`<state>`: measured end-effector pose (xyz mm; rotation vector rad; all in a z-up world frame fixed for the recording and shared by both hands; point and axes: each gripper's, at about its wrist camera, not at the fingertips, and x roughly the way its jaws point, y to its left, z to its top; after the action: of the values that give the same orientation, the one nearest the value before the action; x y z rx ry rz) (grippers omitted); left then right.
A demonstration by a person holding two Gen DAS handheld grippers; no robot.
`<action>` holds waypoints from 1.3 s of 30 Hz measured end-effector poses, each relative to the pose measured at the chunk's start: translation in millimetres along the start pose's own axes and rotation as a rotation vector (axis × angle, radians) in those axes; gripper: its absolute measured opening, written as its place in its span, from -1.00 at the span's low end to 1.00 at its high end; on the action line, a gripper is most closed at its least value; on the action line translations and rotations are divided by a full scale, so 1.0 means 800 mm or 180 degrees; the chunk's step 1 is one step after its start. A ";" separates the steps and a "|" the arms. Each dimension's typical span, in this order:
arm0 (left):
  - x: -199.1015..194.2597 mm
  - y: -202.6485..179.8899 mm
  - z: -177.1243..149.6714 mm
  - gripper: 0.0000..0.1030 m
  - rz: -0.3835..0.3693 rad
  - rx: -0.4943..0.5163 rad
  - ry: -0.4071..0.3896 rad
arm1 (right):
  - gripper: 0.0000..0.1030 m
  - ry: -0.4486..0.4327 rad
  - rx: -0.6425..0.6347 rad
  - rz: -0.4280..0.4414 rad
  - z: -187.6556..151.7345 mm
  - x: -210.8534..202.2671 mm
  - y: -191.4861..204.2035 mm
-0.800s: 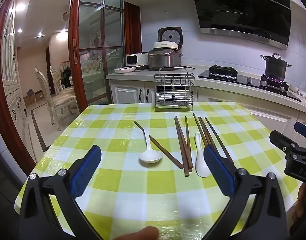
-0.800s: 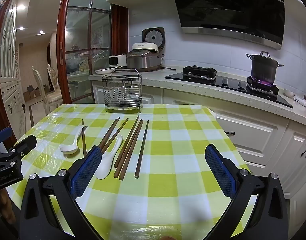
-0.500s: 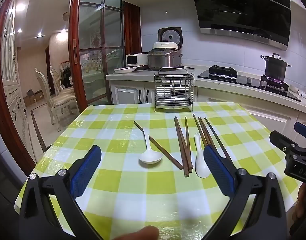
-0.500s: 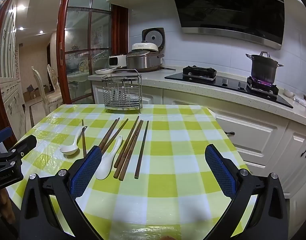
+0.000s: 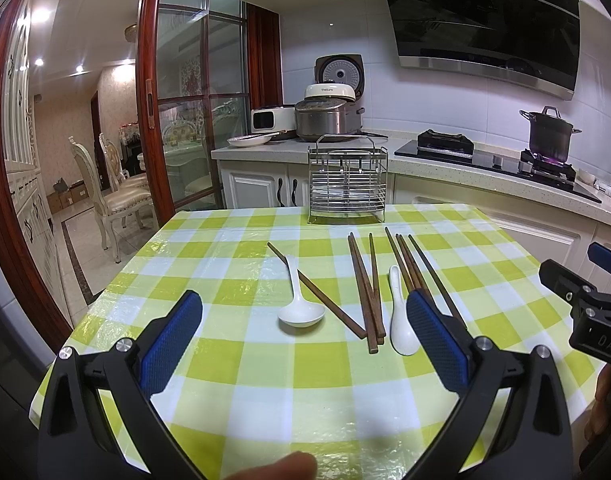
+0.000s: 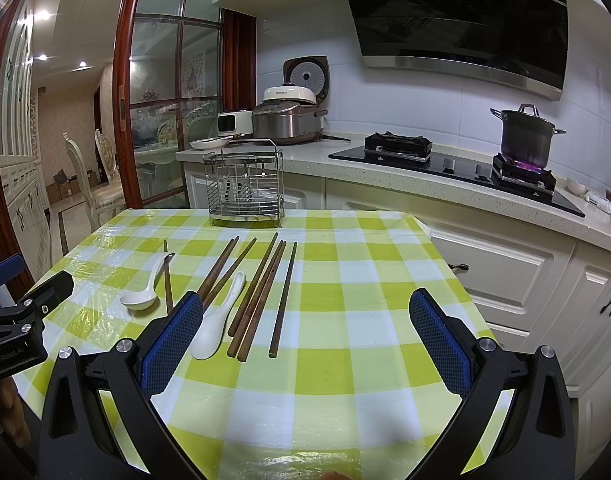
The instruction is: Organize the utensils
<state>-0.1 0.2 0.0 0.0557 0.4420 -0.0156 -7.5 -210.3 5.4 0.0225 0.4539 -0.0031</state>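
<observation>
On the green-checked table [image 5: 265, 364] lie two white spoons and several brown chopsticks. One spoon [image 5: 299, 308] lies left, crossed by a single chopstick [image 5: 317, 292]. The other spoon [image 5: 401, 330] lies between chopstick groups [image 5: 367, 292]. A wire utensil rack [image 5: 347, 182] stands at the table's far edge. My left gripper [image 5: 305, 328] is open and empty above the near table. My right gripper [image 6: 305, 328] is open and empty; the spoon [image 6: 219, 320], chopsticks [image 6: 261, 296] and rack [image 6: 245, 186] show left of its centre.
A kitchen counter [image 6: 425, 176] with a rice cooker [image 6: 285, 120], a hob and a pot over a flame [image 6: 525, 136] runs behind the table. White cabinets [image 6: 525, 280] stand right of it. Dining chairs [image 5: 117, 196] stand beyond a glass door at left.
</observation>
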 end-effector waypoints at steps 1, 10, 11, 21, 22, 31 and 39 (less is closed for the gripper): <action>0.000 0.000 0.000 0.92 0.0001 0.0001 -0.0001 | 0.87 -0.0001 0.0001 0.0000 0.000 0.000 0.000; 0.000 0.000 0.000 0.92 0.0001 0.0000 -0.0003 | 0.87 -0.0008 0.0002 -0.0001 0.001 -0.001 0.001; 0.000 0.000 0.000 0.92 -0.0002 -0.0001 -0.0001 | 0.88 -0.0008 -0.0001 -0.0001 0.001 -0.001 0.001; 0.000 0.000 0.000 0.92 0.0003 0.0001 -0.0005 | 0.87 -0.0009 -0.0001 -0.0003 0.001 -0.002 0.001; 0.000 0.000 0.000 0.92 0.0001 -0.0001 -0.0003 | 0.88 -0.0010 -0.0001 -0.0004 0.002 -0.002 0.001; 0.000 0.000 0.004 0.92 0.0004 0.0000 -0.0008 | 0.88 -0.0012 0.0001 0.0001 0.001 -0.003 0.000; 0.000 0.000 0.004 0.92 0.0005 -0.0001 -0.0008 | 0.87 -0.0011 0.0001 0.0001 0.001 -0.003 0.000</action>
<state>1.2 -0.3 2.8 0.0556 0.4393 -0.0140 -9.1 -210.7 7.4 0.0230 0.4504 -0.0030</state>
